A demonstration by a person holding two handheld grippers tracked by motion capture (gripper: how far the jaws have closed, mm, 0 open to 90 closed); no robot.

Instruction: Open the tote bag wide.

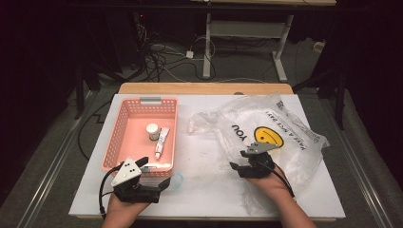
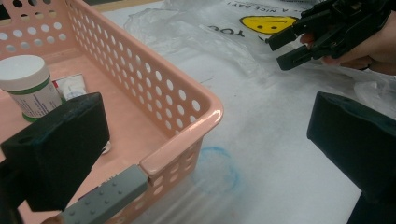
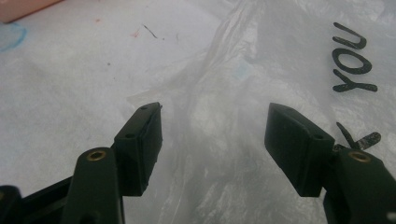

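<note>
Plastic bag (image 1: 266, 130) lies crumpled on the tabletop (image 1: 204, 185) under the released right tool (image 3: 212, 140), while the left tool (image 2: 205, 154), also released, straddles the pink basket (image 1: 119, 133) already holding a jar (image 1: 152, 131) and tube (image 1: 161, 142).

Tube (image 1: 162, 142) print too small to read from above; mostly hidden behind the jar (image 2: 28, 86) in the left gripper view. Bag (image 3: 261, 70) lettering cut off at the right edge. Basket (image 2: 187, 116) cropped top and left.
</note>
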